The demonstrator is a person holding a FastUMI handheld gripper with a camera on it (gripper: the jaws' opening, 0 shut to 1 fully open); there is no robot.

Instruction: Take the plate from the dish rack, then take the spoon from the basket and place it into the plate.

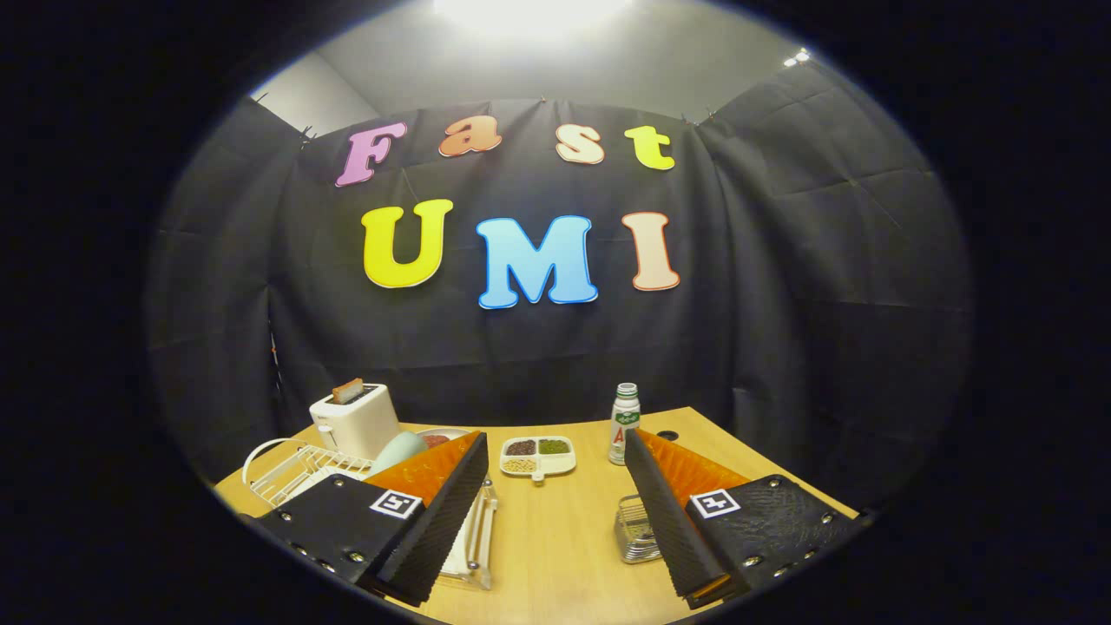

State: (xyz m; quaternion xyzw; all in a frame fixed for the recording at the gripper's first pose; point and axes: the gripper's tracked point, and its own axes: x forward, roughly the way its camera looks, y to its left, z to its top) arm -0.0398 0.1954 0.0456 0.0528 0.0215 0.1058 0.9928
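Your gripper (555, 486) sits with fingers spread wide above the table (564, 555). Behind the left finger lies the dish rack (291, 473) holding the plate (397, 451) — the toaster (356, 418) stands just beyond. Between the fingers, farther back, rests a divided tray (538, 456). The basket (638, 529) touches the right finger's inner side — a bottle (624, 425) stands behind.
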